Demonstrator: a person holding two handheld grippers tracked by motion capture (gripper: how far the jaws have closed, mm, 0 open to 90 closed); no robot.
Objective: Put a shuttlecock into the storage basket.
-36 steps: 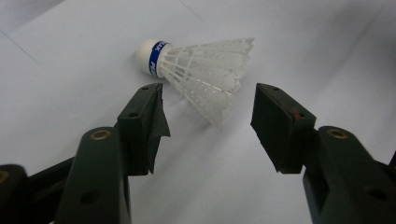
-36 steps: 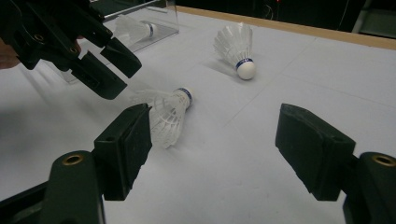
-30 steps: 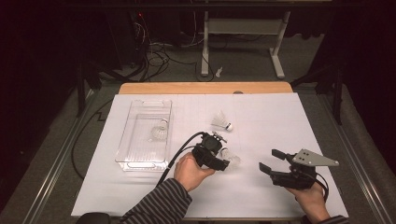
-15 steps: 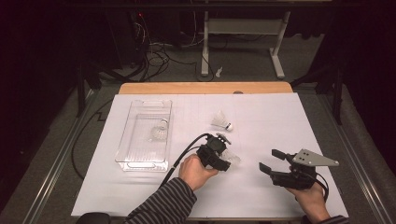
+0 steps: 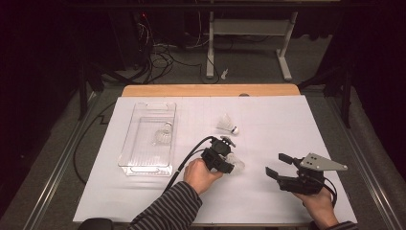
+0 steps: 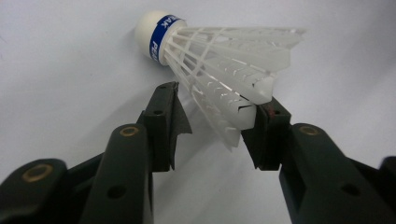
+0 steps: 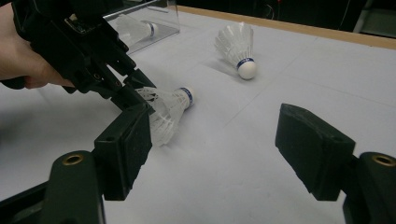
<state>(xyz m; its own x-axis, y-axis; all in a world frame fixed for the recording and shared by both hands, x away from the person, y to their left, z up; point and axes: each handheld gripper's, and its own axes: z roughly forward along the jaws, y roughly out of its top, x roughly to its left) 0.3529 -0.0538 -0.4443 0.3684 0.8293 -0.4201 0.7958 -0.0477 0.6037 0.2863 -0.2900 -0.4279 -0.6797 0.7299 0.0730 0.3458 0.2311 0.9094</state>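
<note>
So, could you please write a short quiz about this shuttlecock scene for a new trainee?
1. How many shuttlecocks appear in the high view?
2. True or false: the left gripper has its jaws around the skirt of the shuttlecock lying on the table.
3. What does the clear container hold: A) nothing, B) one shuttlecock, C) two?

Key: 1) three; 2) true; 3) B.
</note>
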